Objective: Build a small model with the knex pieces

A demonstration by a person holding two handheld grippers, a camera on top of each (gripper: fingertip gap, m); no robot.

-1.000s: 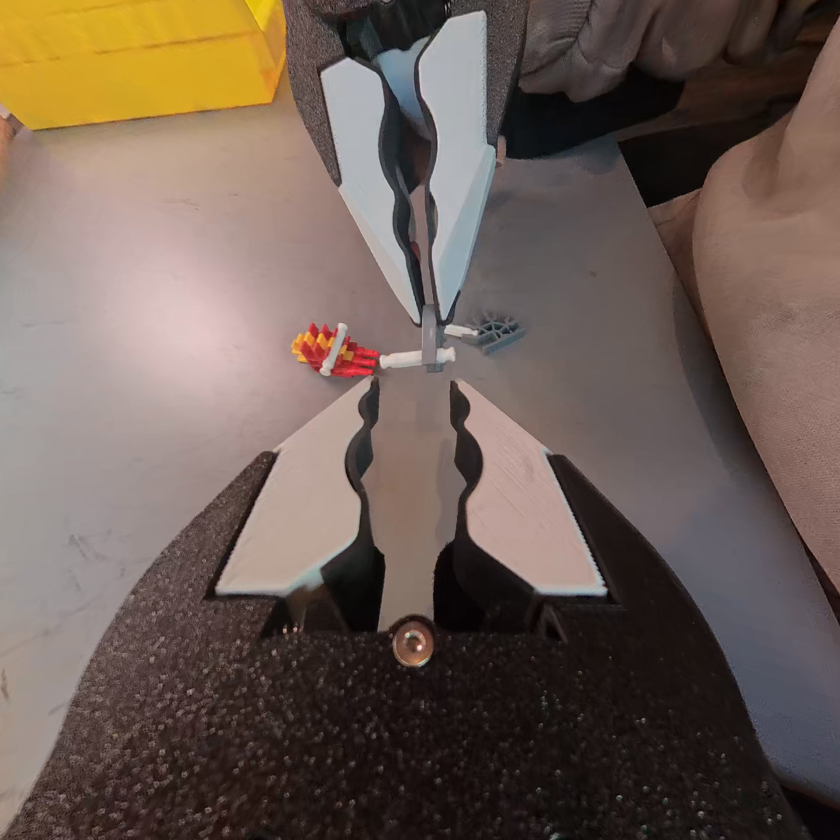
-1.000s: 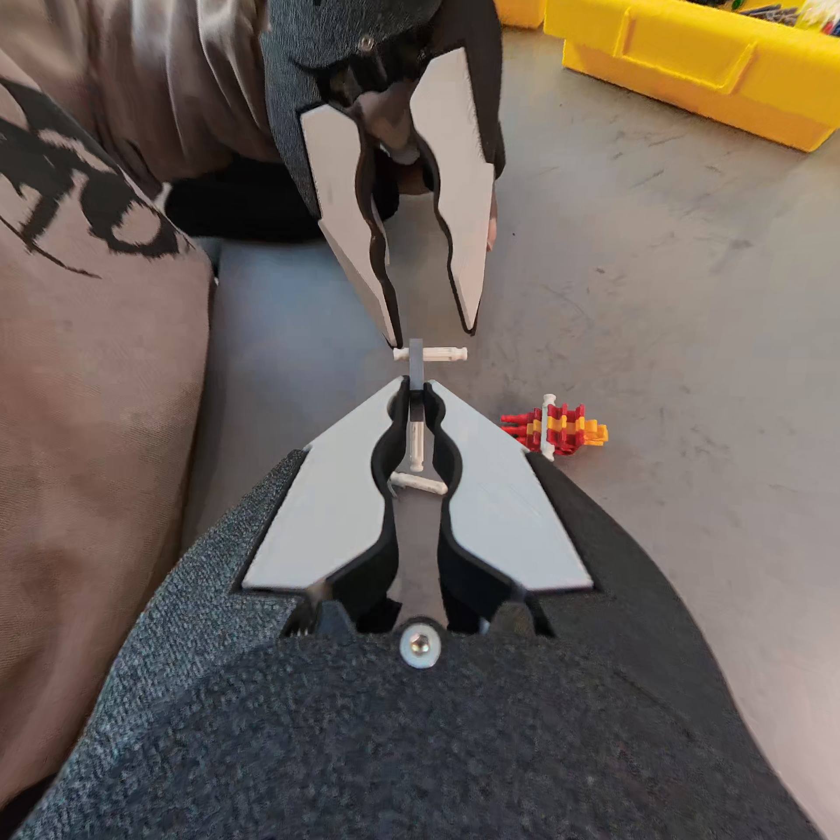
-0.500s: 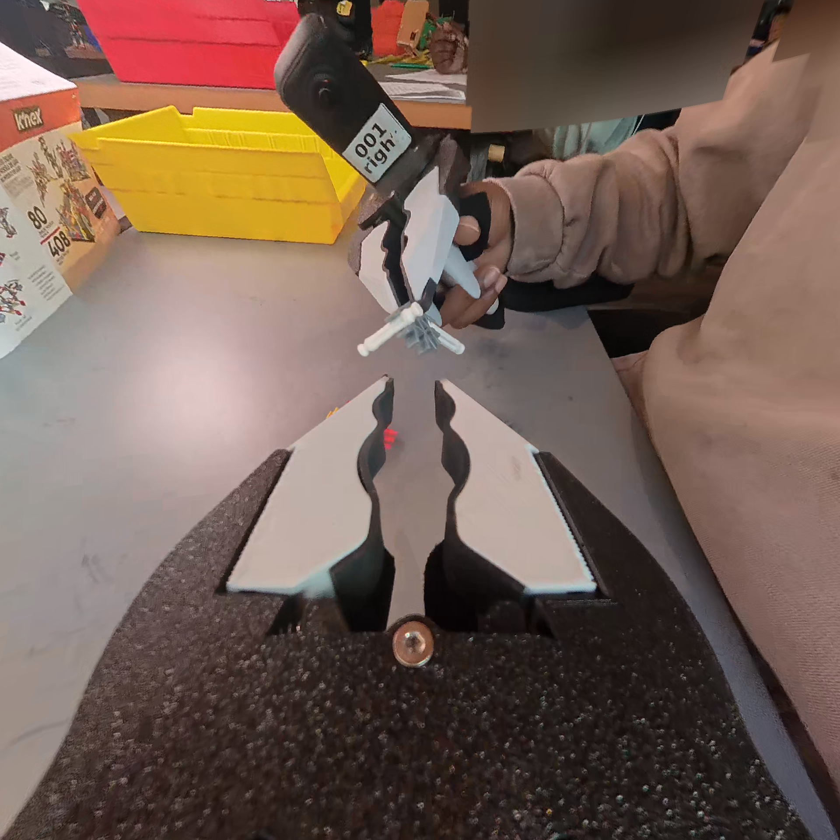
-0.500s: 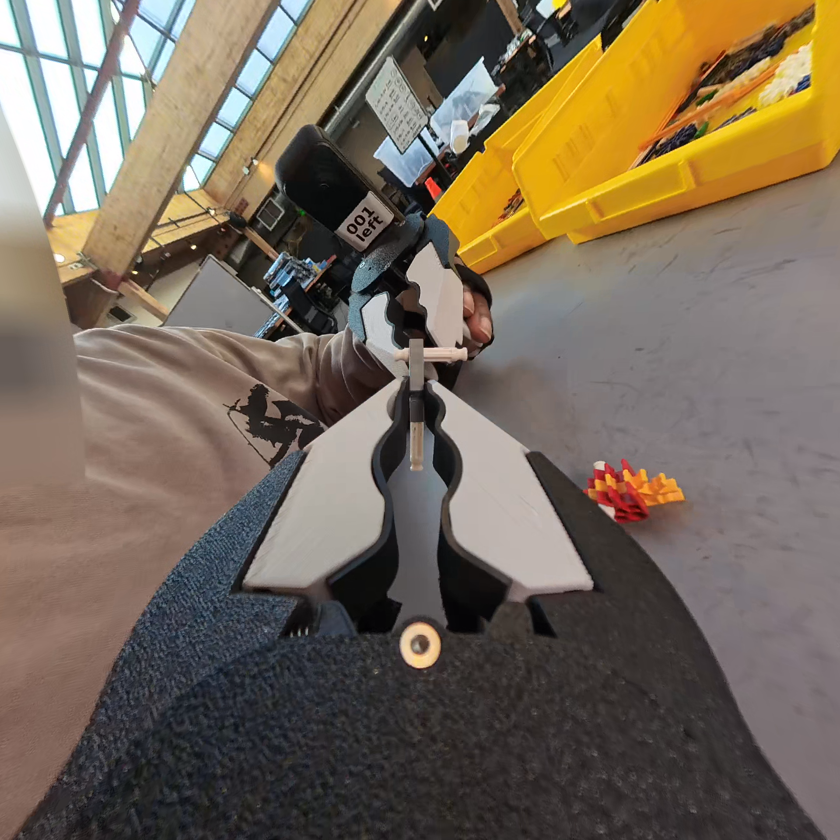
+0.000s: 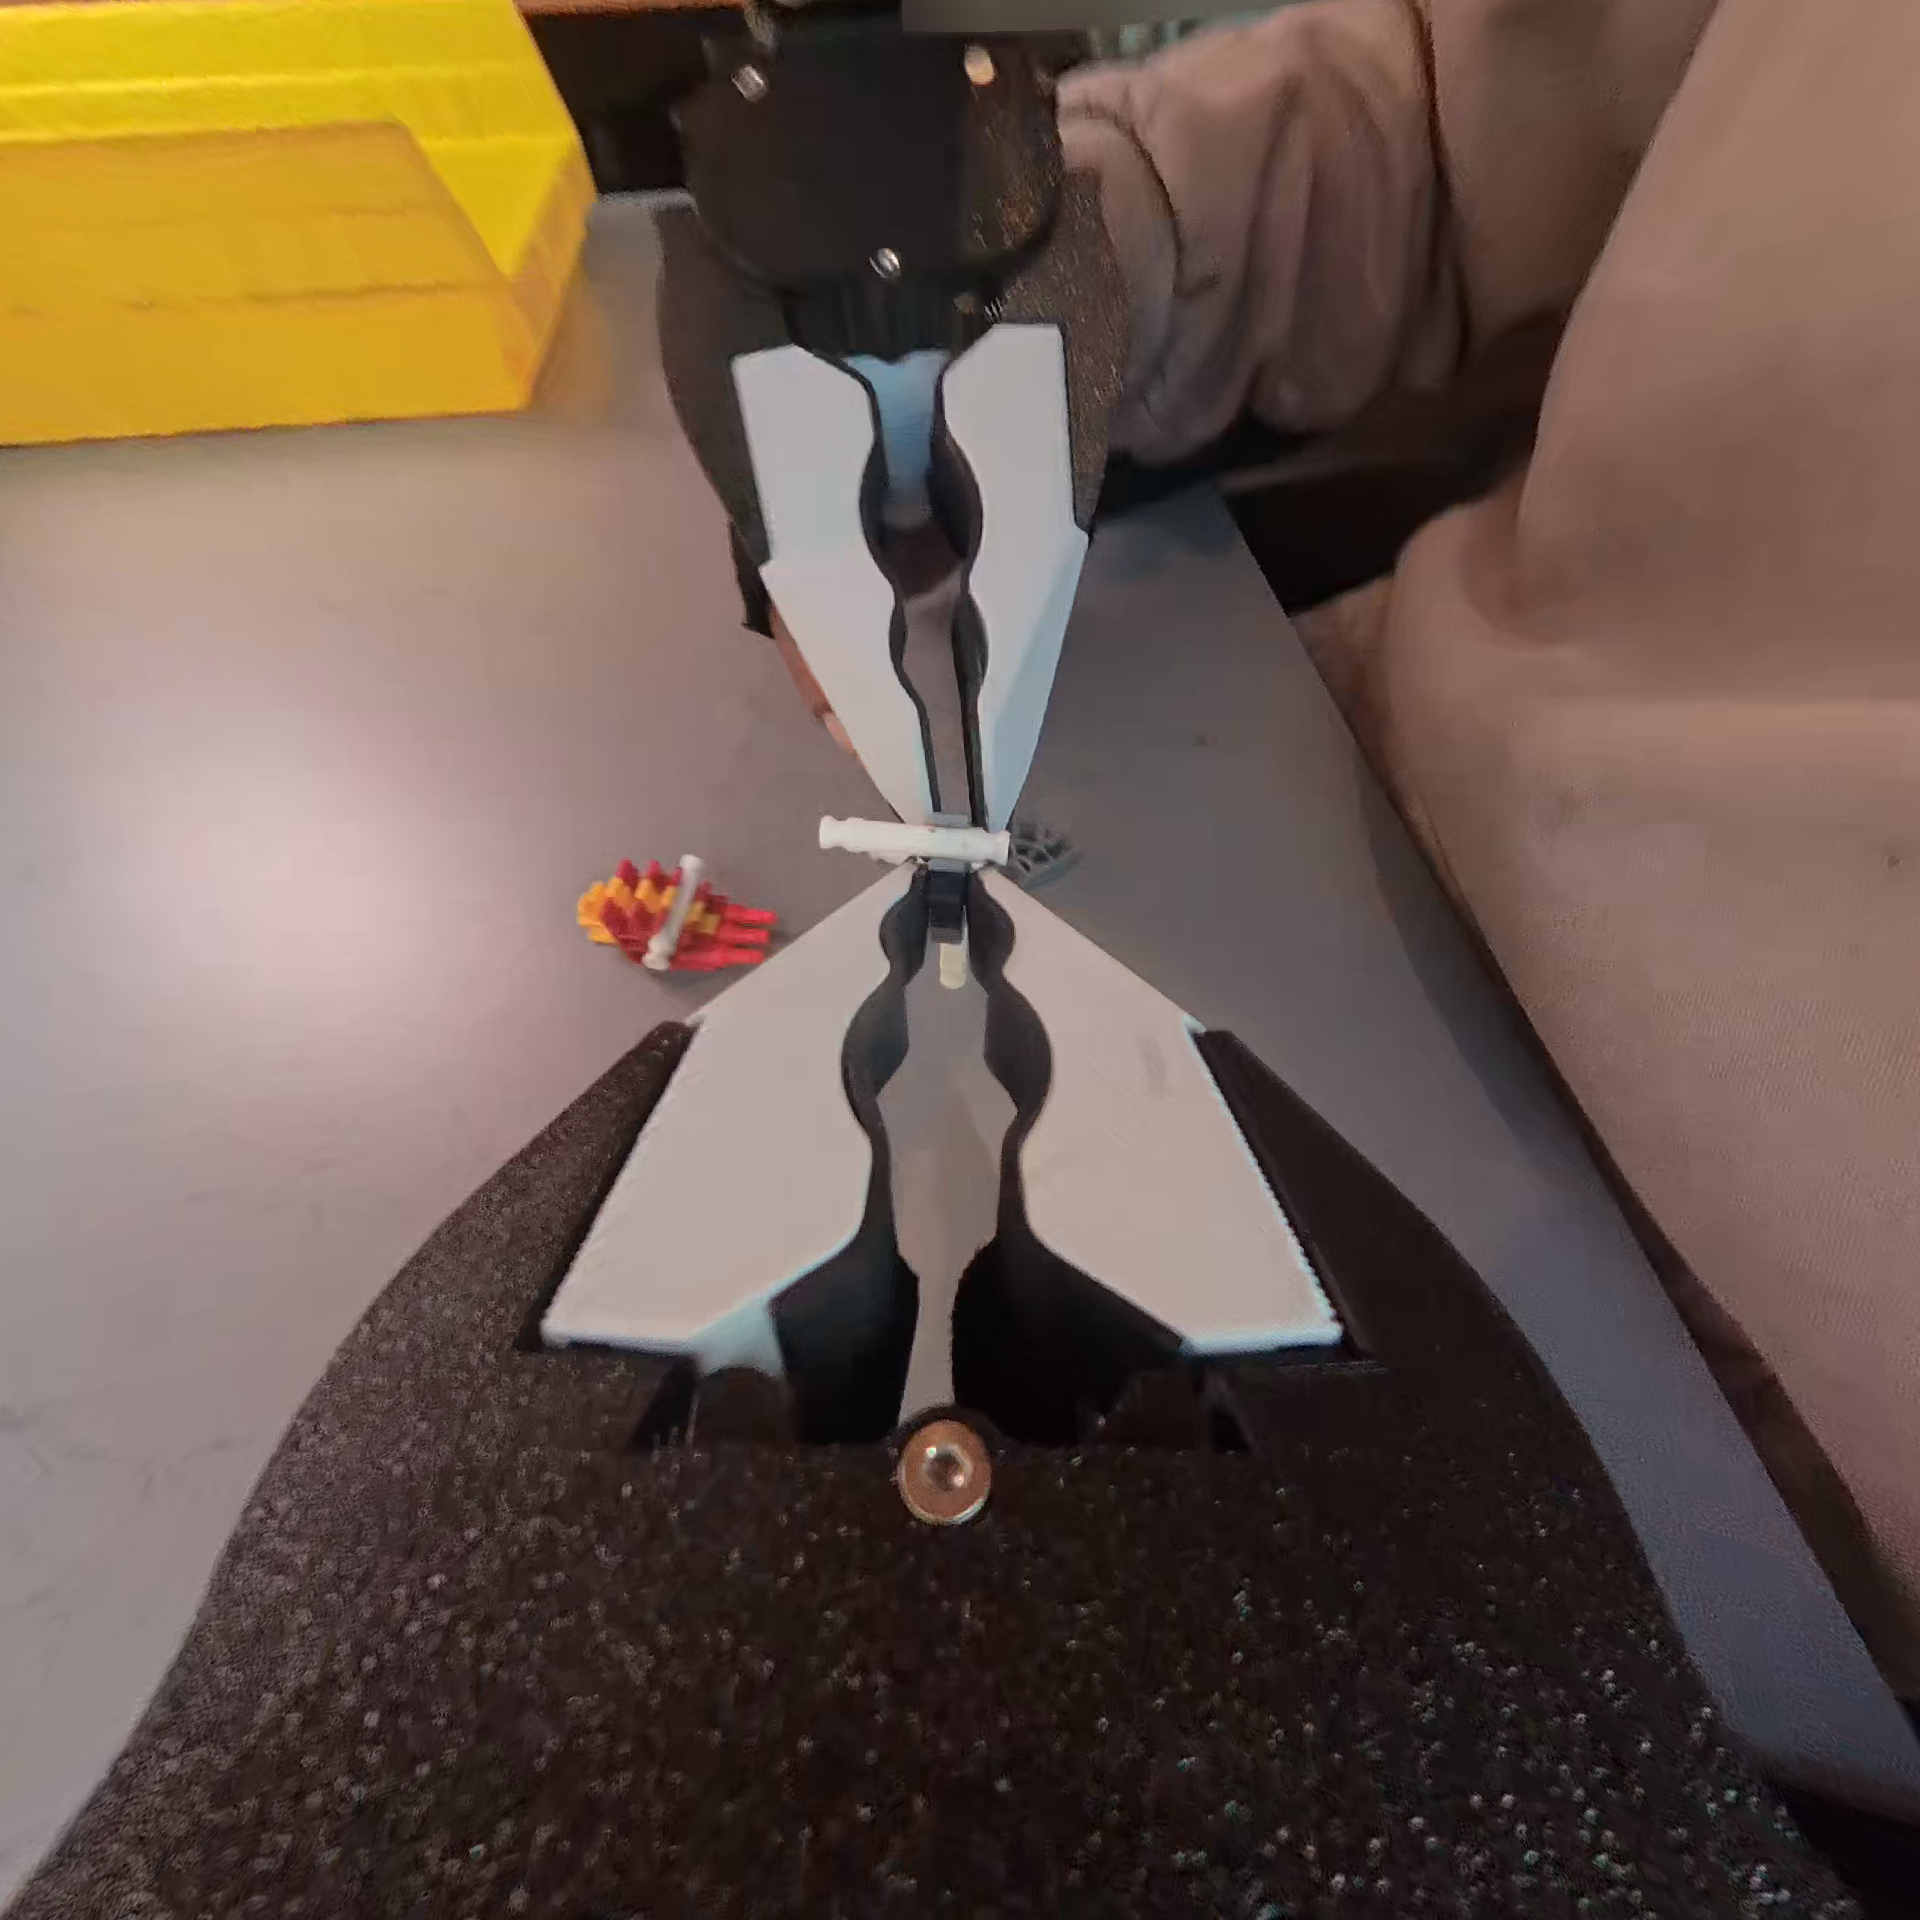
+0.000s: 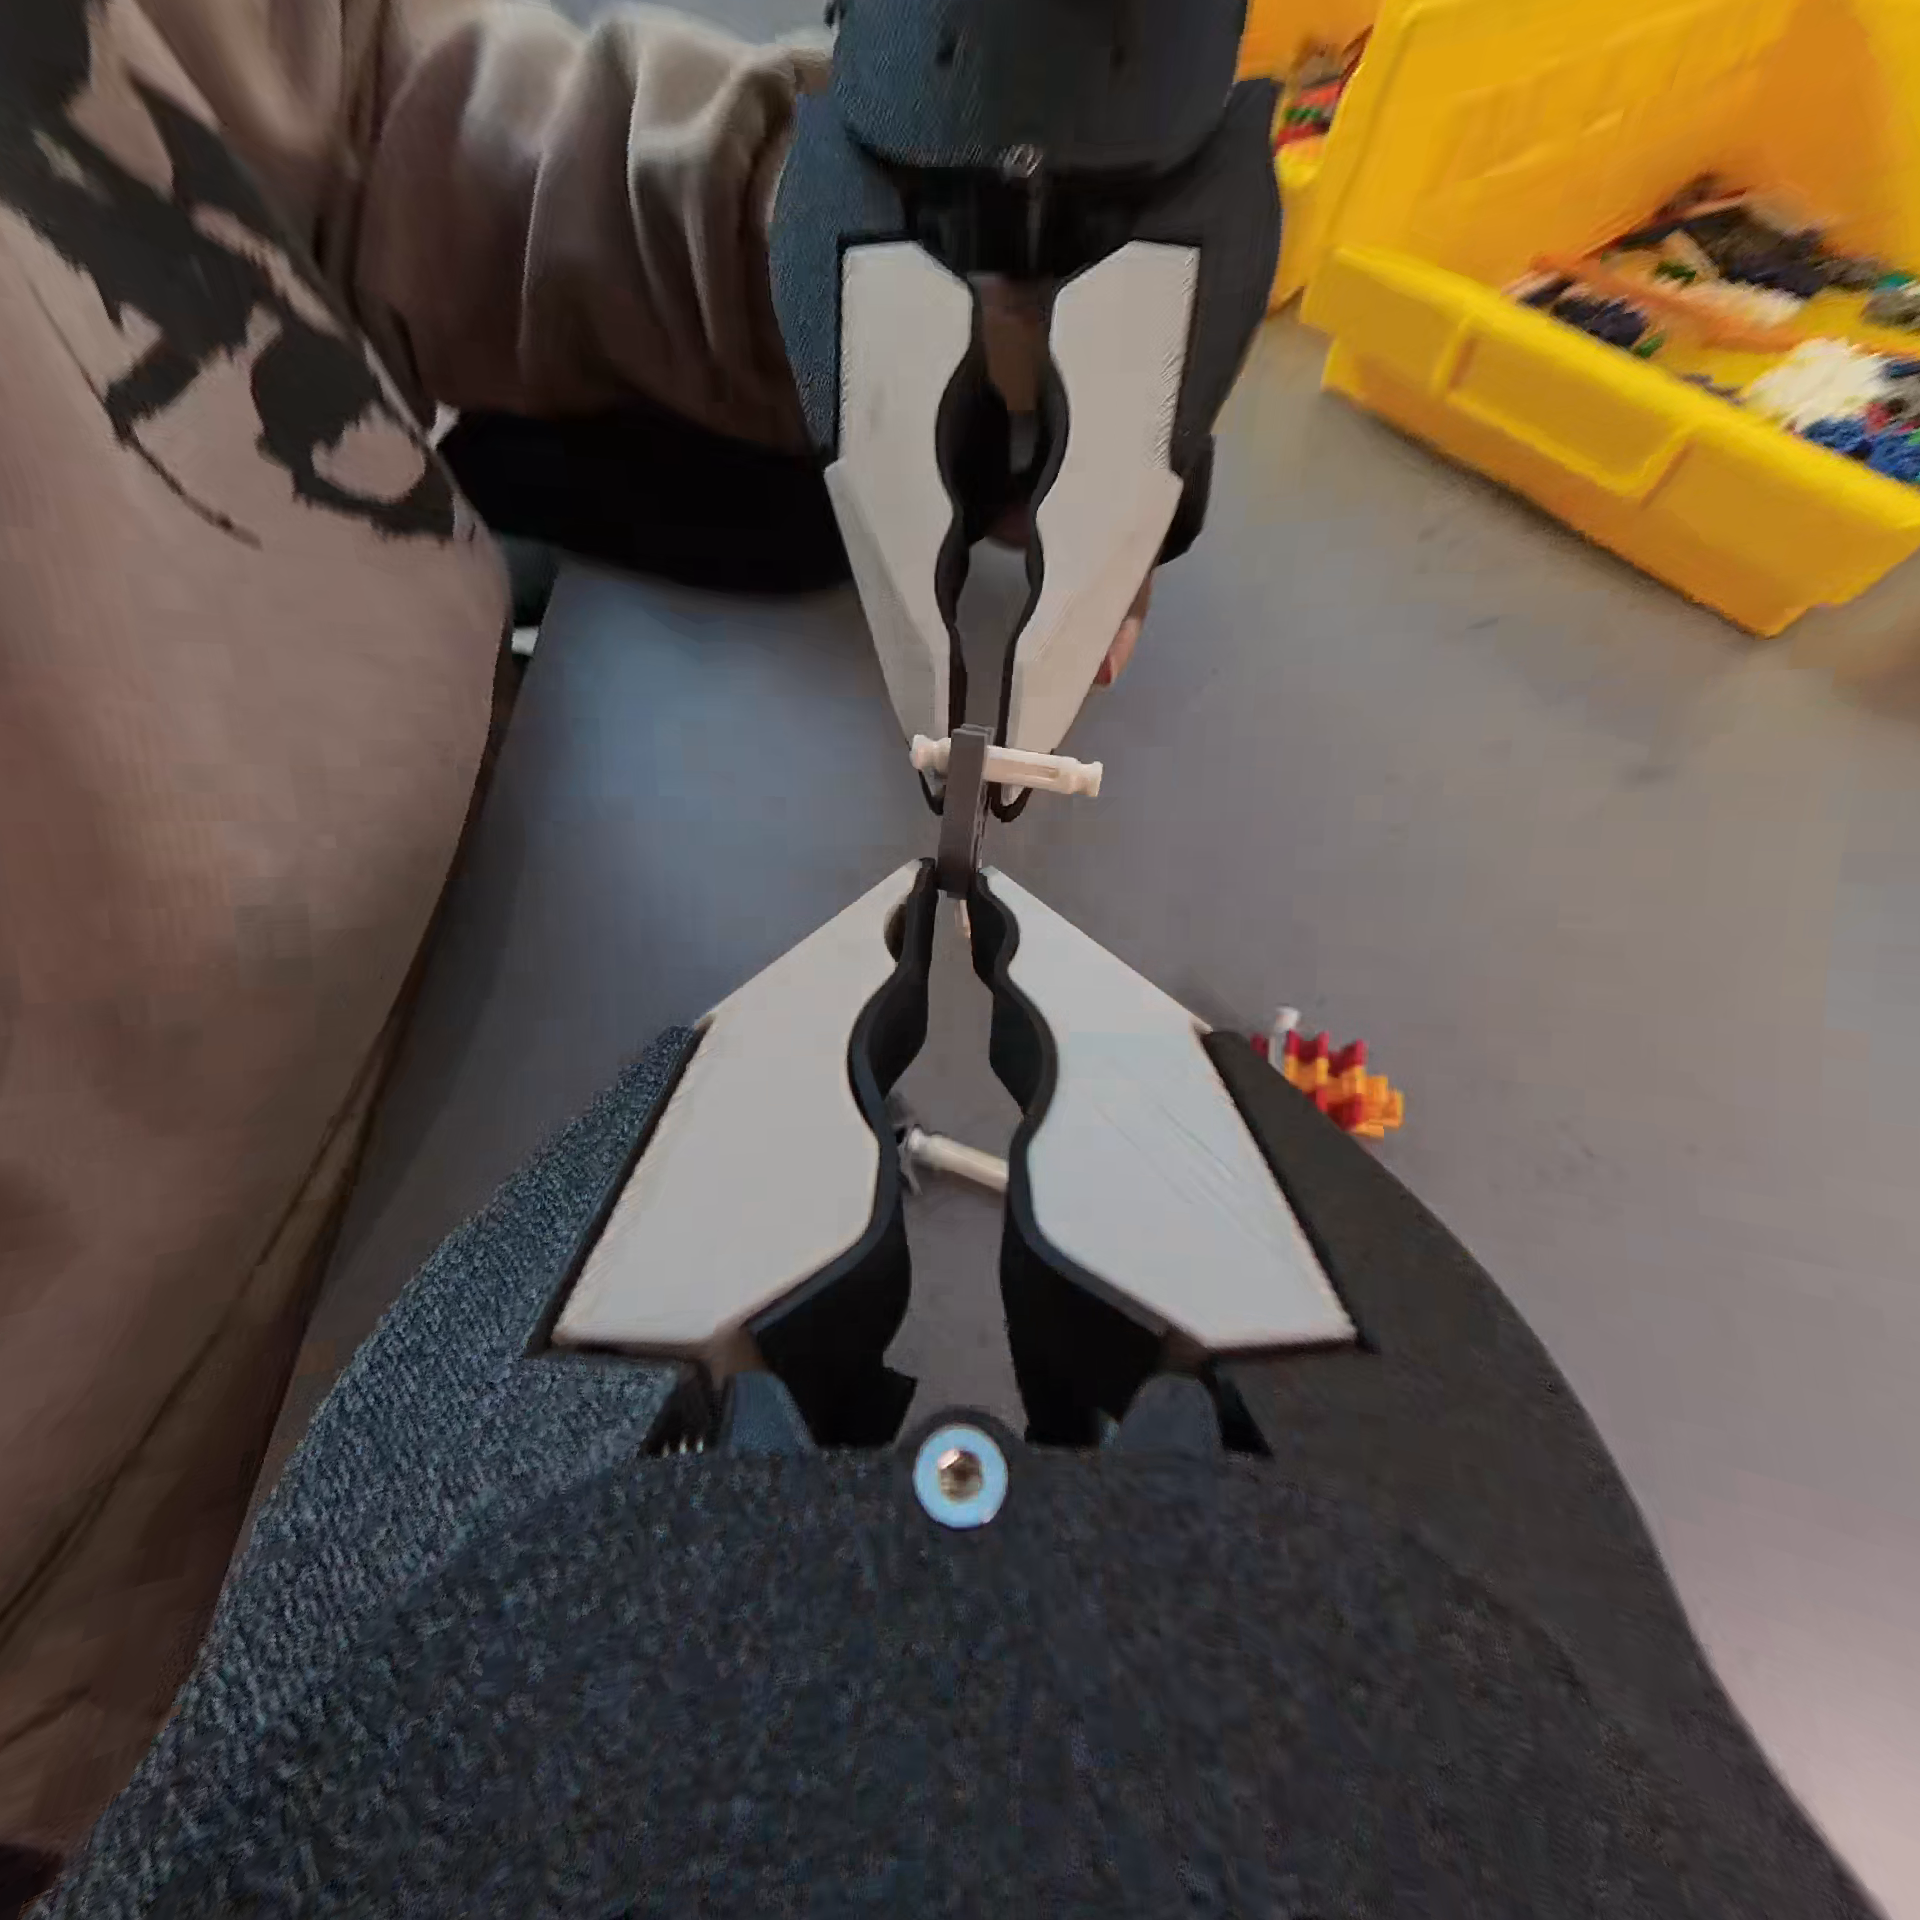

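My two grippers meet tip to tip above the grey table [image 5: 312, 727]. My right gripper [image 6: 951, 883] is shut on a small grey connector [image 6: 961, 810] held on edge. A white rod [image 6: 1003, 764] crosses the connector's far end. My left gripper [image 5: 940, 888] is shut on the same piece from the other side: the dark connector [image 5: 940, 904] fills the gap at its tips, with a cream rod end [image 5: 951, 961] just behind. The white cross rod [image 5: 914, 840] lies between the two pairs of tips. The left gripper also shows in the right wrist view [image 6: 971, 743], and the right gripper in the left wrist view [image 5: 951, 810].
A red and yellow cluster of parts with a white rod [image 5: 675, 914] lies on the table, also in the right wrist view [image 6: 1335, 1086]. A loose grey connector with a white rod [image 6: 951, 1158] lies under my right gripper. Yellow bins [image 5: 260, 260] [image 6: 1610, 416] stand behind. A person's sleeves border the table. The grippers are tip to tip, or close to it.
Both grippers lifted apart half a second ago and have come back together low over the table. My left gripper's fingers have closed from wide open onto the piece that the right gripper keeps holding.
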